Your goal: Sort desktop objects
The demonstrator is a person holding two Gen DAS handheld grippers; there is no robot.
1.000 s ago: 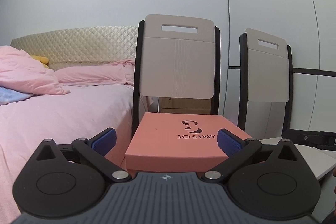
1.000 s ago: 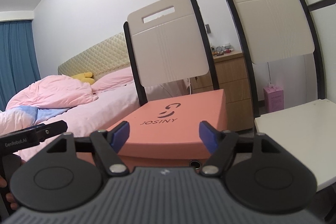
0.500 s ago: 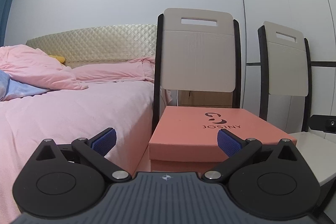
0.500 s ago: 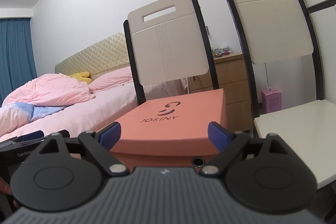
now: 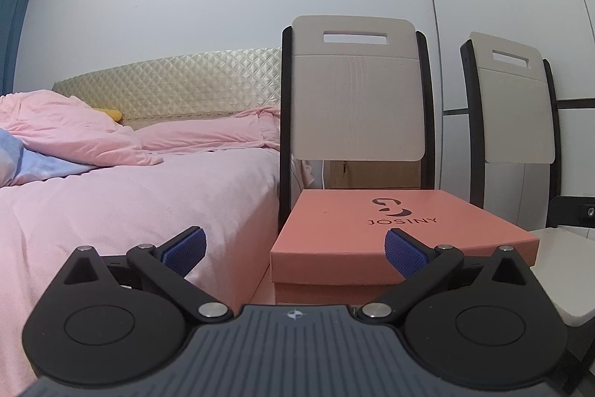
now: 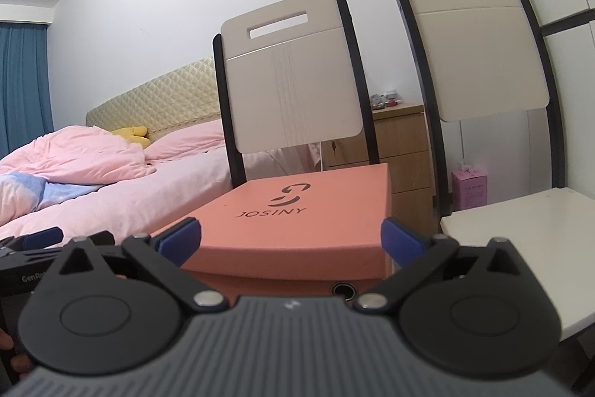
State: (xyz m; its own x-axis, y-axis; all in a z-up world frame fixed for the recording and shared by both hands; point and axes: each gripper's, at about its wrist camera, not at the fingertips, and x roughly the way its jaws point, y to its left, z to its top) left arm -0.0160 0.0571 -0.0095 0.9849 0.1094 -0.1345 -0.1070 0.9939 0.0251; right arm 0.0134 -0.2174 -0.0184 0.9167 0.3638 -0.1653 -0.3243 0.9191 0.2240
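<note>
A salmon-pink shoe box marked JOSINY (image 5: pixel 386 229) lies on the seat of a chair, lid on. It also shows in the right wrist view (image 6: pixel 297 218). My left gripper (image 5: pixel 295 250) is open and empty, in front of the box's left near corner. My right gripper (image 6: pixel 290 240) is open wide and empty, its blue pads (image 6: pixel 396 240) on either side of the box's near end, apart from it. The left gripper's body (image 6: pixel 41 248) shows at the left edge of the right wrist view.
The box's chair has a beige back (image 5: pixel 357 92). A second chair (image 6: pixel 479 43) with a white seat (image 6: pixel 520 248) stands to the right. A bed with pink bedding (image 5: pixel 130 196) is to the left. A wooden drawer unit (image 6: pixel 401 151) and a small pink carton (image 6: pixel 469 188) stand behind.
My right gripper has opened wider and come closer to the box. My left gripper has shifted left, so the box now sits to the right in its view.
</note>
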